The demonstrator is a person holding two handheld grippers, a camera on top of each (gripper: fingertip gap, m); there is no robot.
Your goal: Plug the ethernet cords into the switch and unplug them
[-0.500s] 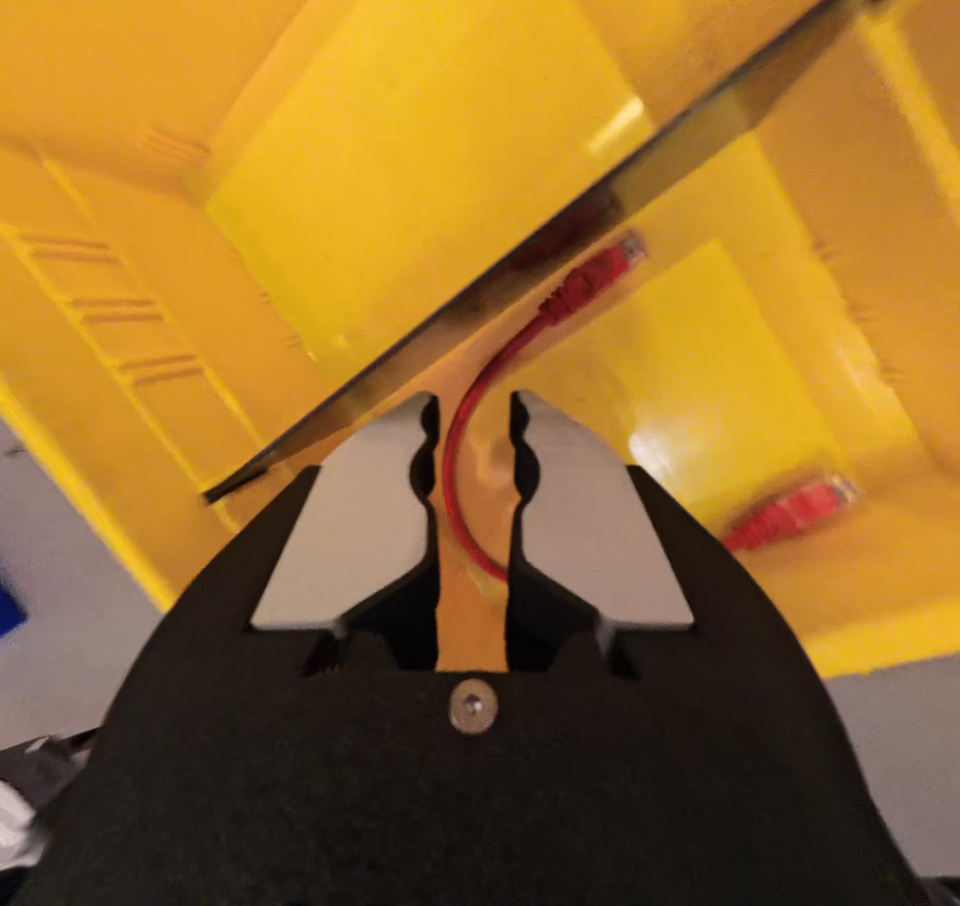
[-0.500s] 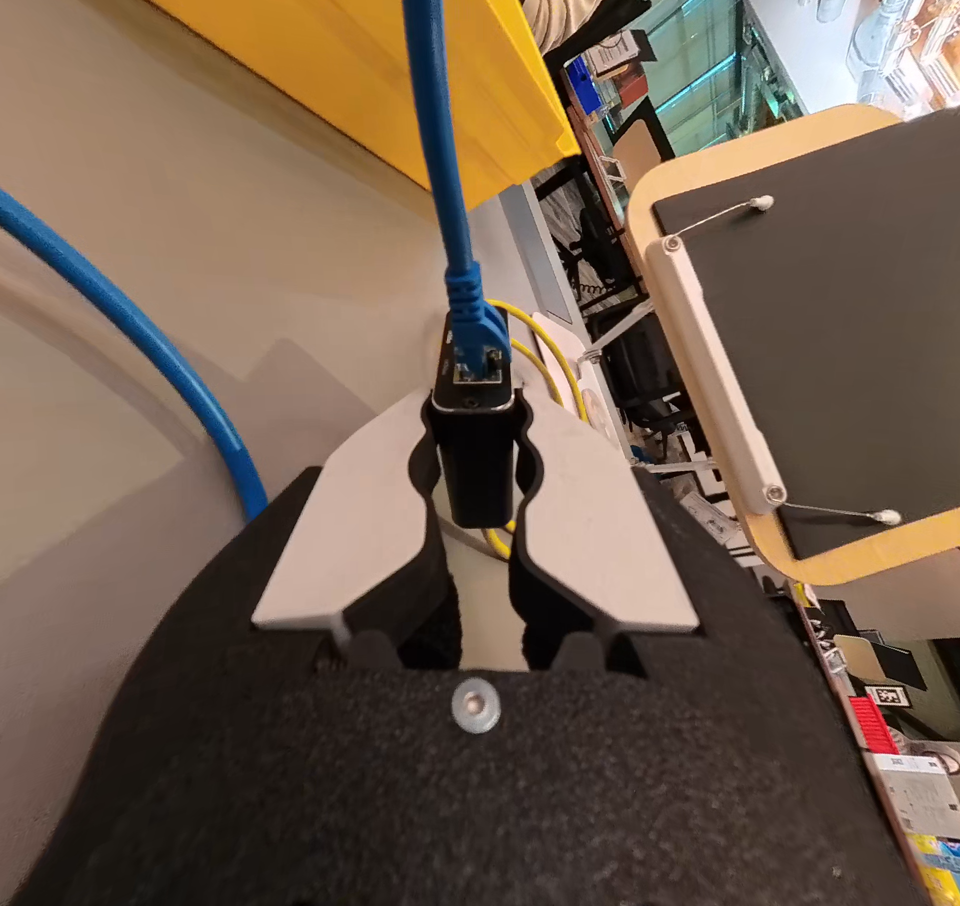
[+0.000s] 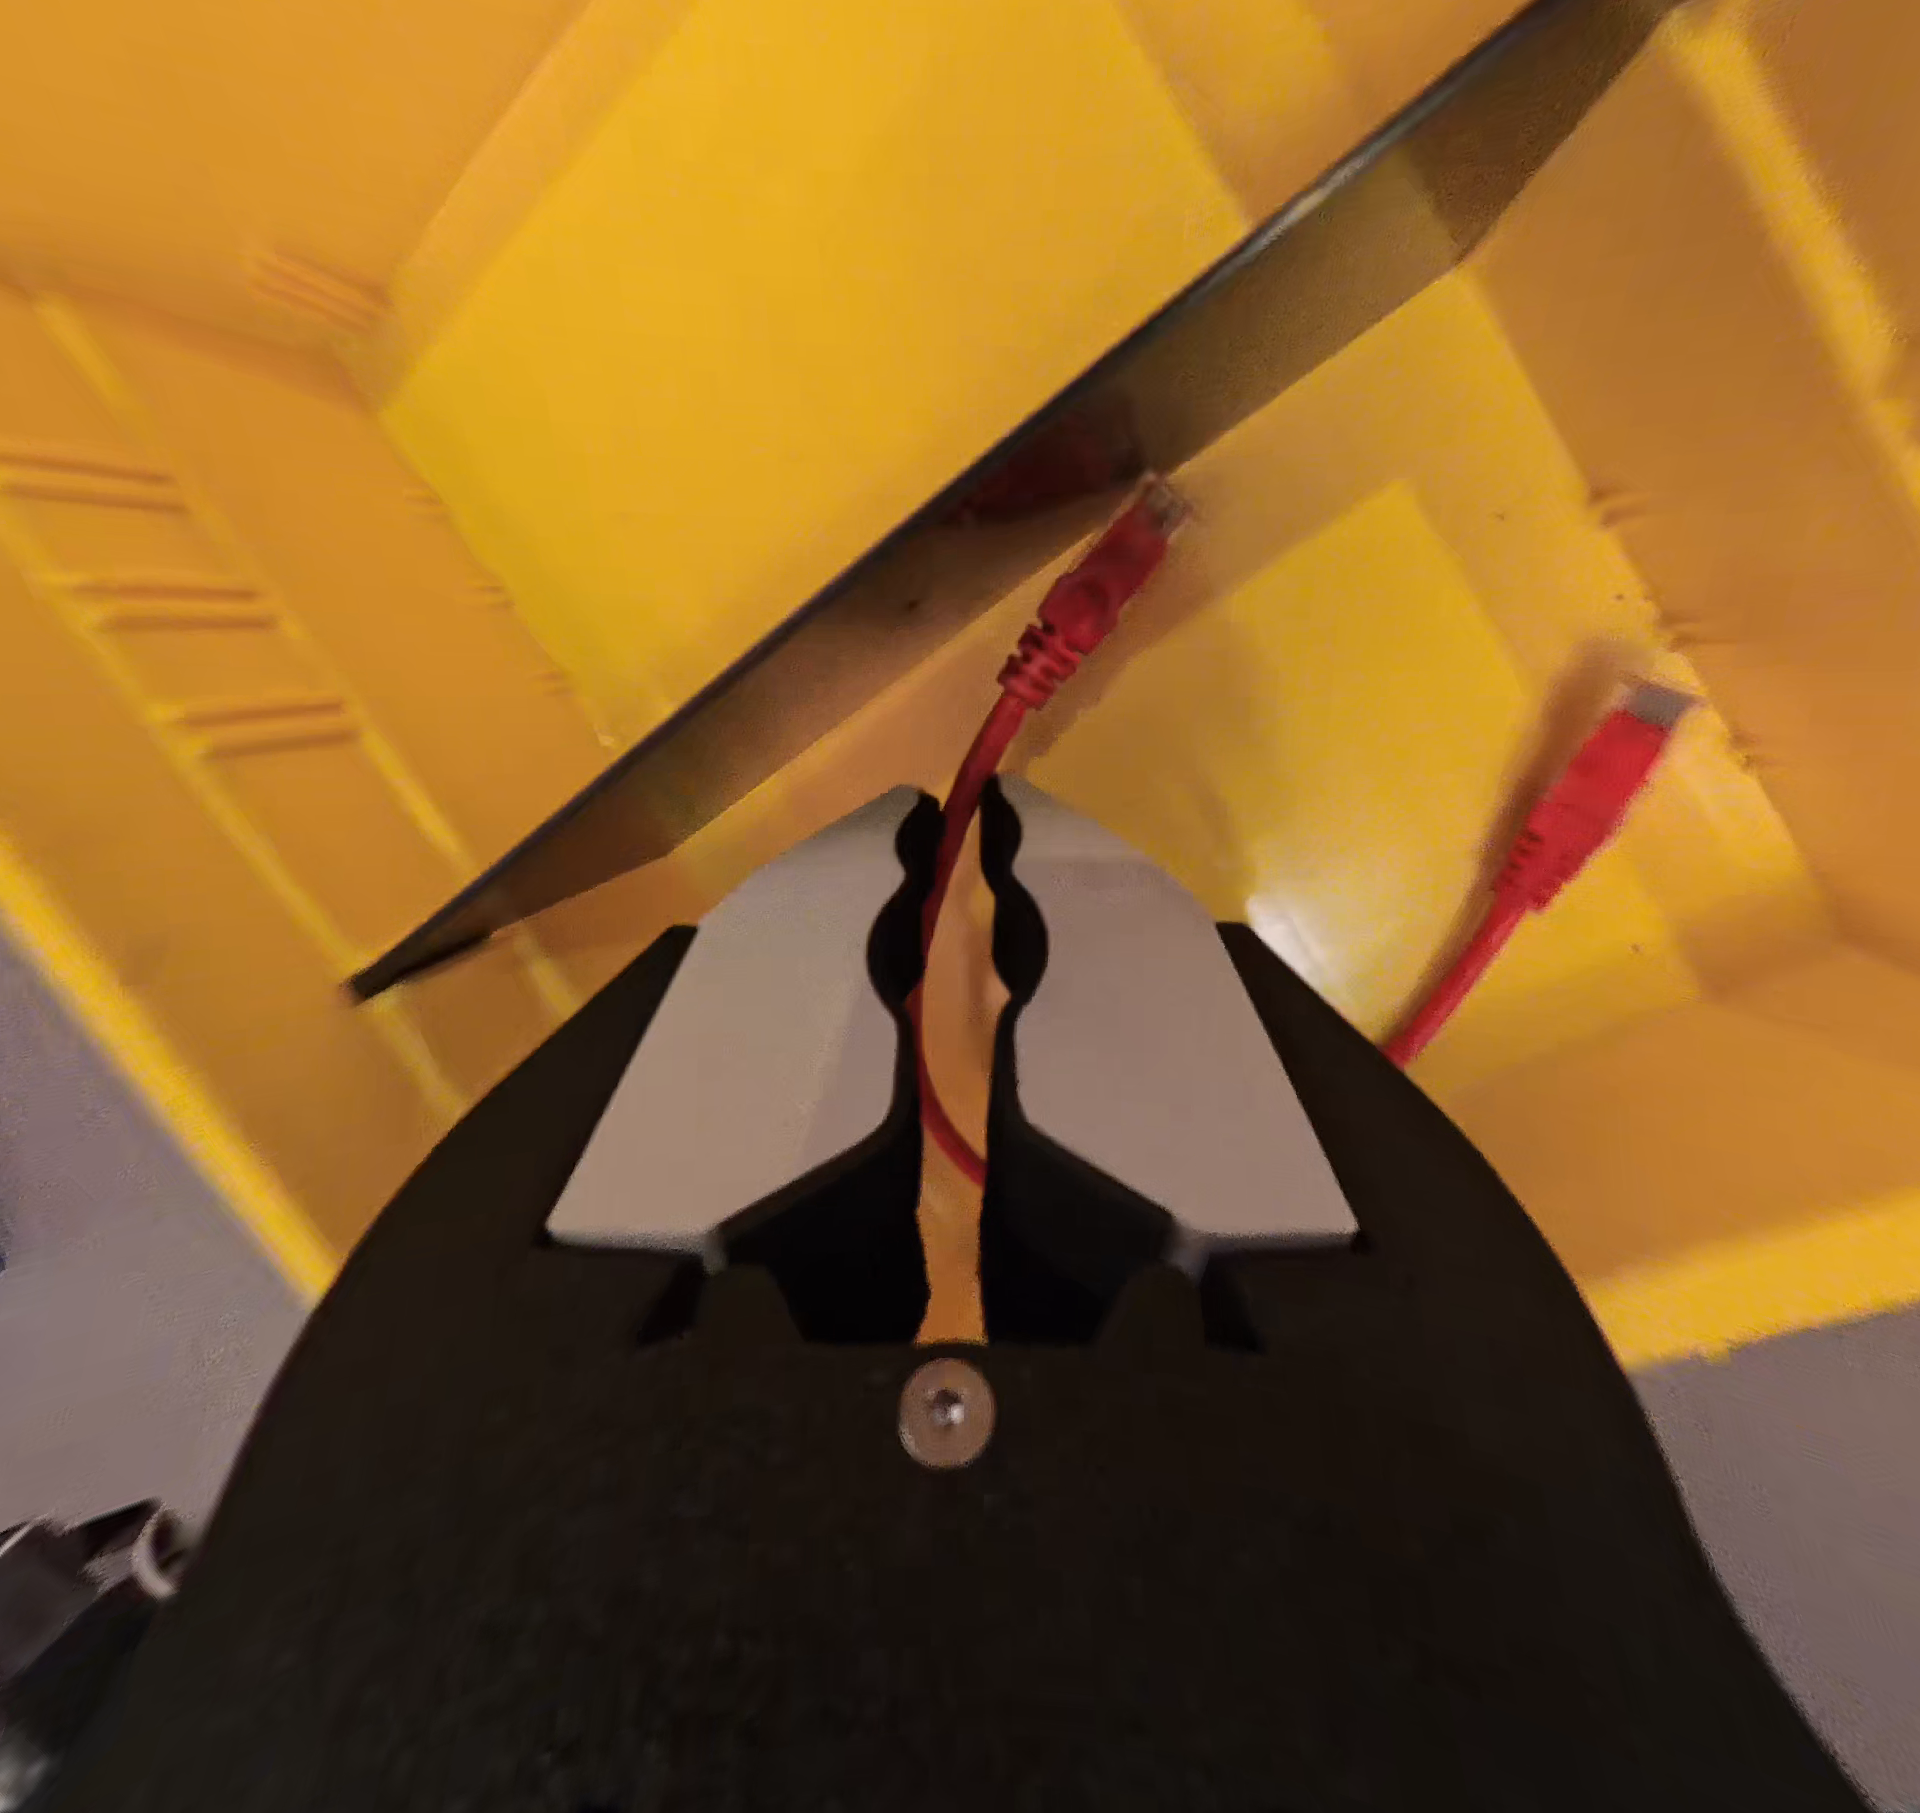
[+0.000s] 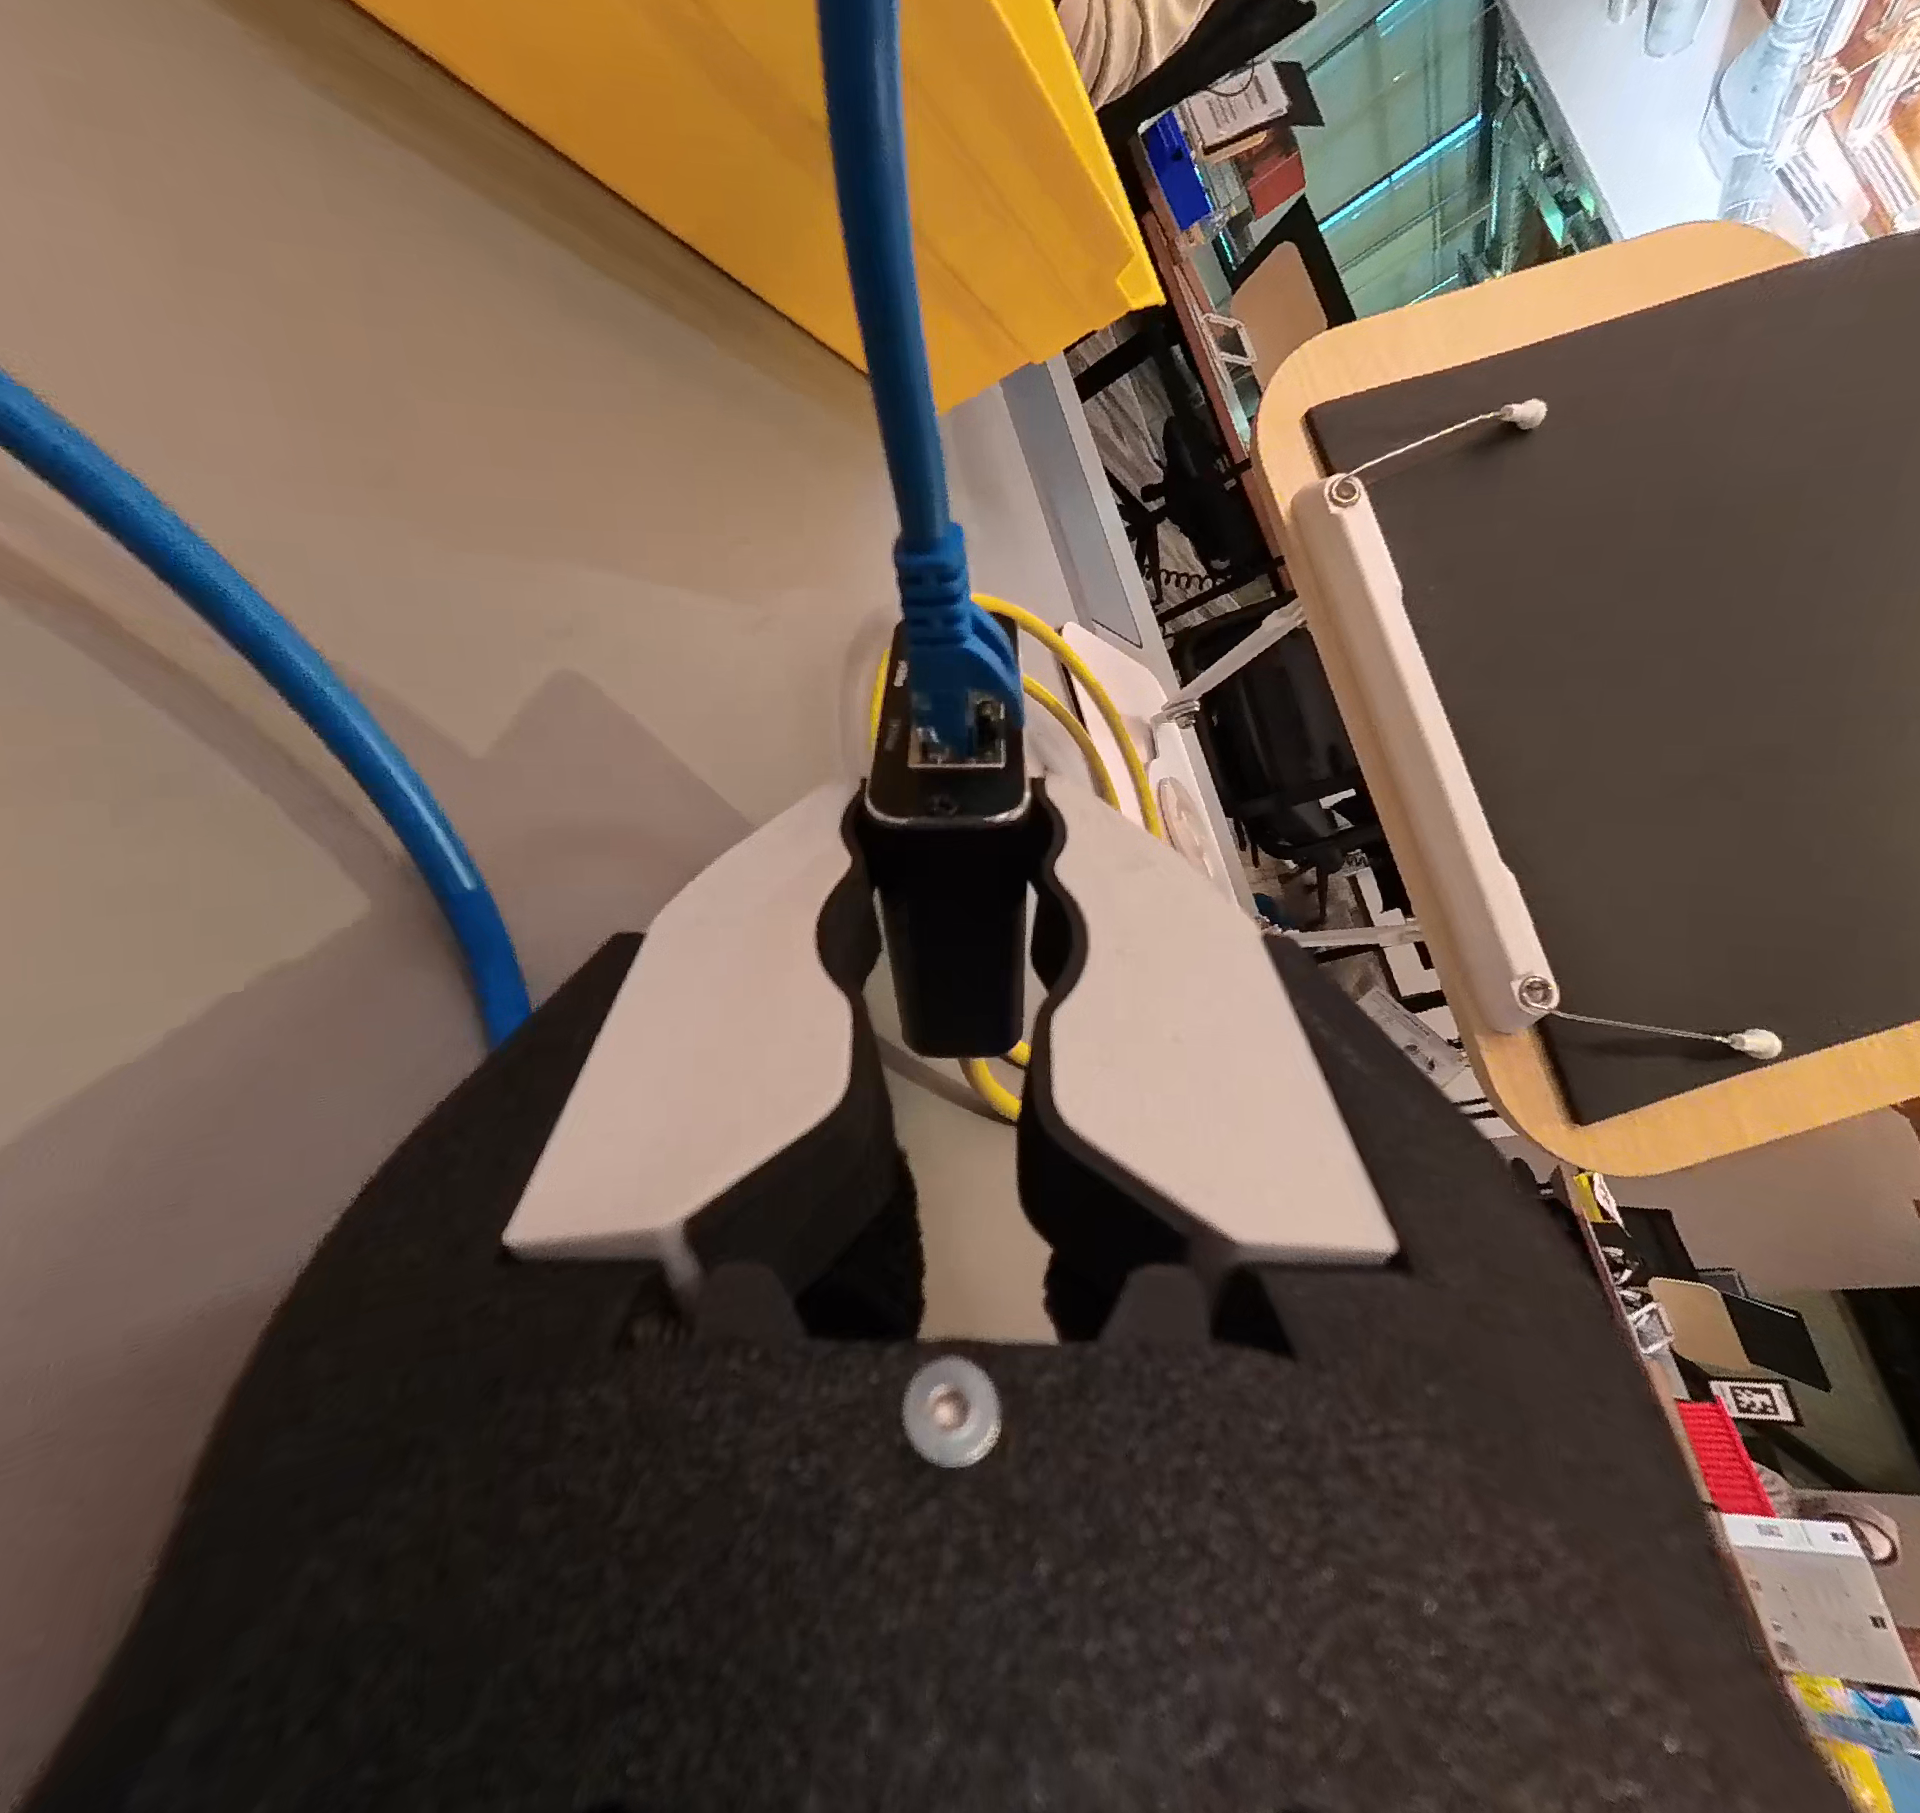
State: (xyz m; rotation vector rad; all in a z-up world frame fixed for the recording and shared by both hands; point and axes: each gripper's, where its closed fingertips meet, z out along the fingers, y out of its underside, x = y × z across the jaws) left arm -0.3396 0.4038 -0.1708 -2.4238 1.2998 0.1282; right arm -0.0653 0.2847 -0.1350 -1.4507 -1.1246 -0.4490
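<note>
Blue cord (image 4: 883,236) — cut off above

Left gripper (image 3: 961,802) sits inside the yellow bin (image 3: 831,288); its walls close in on both sides. A dark divider (image 3: 1039,537) crosses diagonally just ahead of the fingertips, barring the way forward. Beyond it, open floor. Right gripper (image 4: 951,828): the blue cord (image 4: 883,257) hangs directly ahead, the wall (image 4: 364,392) close at left, open room to the right.

Thin red ethernet cord (image 3: 940,942) between left fingers (image 3: 790,1015), inside yellow plastic bin (image 3: 727,236); small black switch (image 4: 954,916) between right fingers (image 4: 727,1015), thick blue ethernet cord (image 4: 883,309) plugged in front
</note>
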